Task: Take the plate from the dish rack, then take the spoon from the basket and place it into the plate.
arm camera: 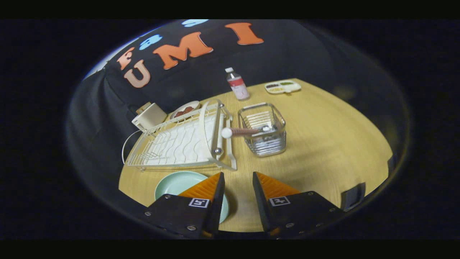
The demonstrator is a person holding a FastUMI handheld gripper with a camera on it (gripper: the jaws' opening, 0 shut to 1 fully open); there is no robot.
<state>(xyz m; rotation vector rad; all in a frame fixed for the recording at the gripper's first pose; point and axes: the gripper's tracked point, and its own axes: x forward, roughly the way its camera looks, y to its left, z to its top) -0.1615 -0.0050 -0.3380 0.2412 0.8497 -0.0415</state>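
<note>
Table (323, 144) bare ahead; tool (238, 176) open, empty; plate (176, 183) beside dish rack (179, 144).

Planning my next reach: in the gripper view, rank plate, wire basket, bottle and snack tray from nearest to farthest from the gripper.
1. Plate, under one finger of the open gripper.
2. Wire basket, ahead, holding the spoon.
3. Bottle, beyond the basket.
4. Snack tray, about as far; too close to call.
</note>
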